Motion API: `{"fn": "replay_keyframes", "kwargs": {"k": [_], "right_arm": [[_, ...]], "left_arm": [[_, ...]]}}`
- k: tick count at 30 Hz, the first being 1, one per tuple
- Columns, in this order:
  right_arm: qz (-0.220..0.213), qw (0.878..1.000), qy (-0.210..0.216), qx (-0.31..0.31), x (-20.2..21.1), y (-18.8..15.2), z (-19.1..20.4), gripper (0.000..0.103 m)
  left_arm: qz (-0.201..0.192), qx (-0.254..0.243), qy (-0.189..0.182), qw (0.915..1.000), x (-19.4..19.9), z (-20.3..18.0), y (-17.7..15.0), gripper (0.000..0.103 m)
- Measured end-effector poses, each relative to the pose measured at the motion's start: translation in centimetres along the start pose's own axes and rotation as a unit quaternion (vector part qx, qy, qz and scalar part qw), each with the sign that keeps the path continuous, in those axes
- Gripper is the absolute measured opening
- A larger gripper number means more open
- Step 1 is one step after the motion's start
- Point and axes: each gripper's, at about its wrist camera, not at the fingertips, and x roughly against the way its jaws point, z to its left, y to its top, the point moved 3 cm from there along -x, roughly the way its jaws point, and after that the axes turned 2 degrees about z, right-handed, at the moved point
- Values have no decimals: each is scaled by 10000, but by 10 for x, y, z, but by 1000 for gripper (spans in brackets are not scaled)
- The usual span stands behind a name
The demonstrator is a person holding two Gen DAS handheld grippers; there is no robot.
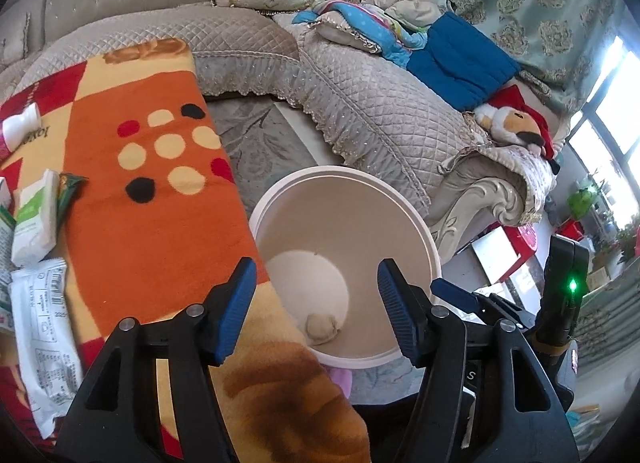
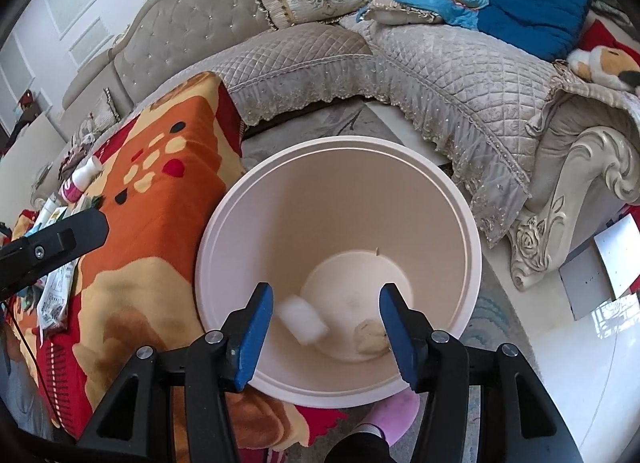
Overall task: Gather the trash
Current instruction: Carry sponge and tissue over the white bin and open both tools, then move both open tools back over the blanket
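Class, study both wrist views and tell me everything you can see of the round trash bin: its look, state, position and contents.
The round pale pinkish-white plastic trash bin stands upright on the floor, against the edge of the orange patterned blanket, before the grey quilted sofa. It has a stepped rim, smooth tapering walls and a flat bottom. Inside lie a crumpled beige wad and a blurred white piece. Both grippers hang open above it.

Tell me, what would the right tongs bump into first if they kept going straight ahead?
Probably the inside of the white bin. The right tongs point down into its mouth, open and empty, with a blurry white piece inside, maybe still falling. Depth is hard to judge.
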Motion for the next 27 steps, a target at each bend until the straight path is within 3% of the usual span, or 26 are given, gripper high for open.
{"fn": "replay_keyframes", "kwargs": {"k": [5, 27], "right_arm": [[-63, 9999, -20, 140, 5, -1, 12, 62], [-297, 9983, 70, 487, 26, 3, 70, 65]], "left_arm": [[-76, -28, 134, 9999, 9, 3, -4, 62], [-591, 265, 811, 9946, 62, 61, -25, 62]]}}
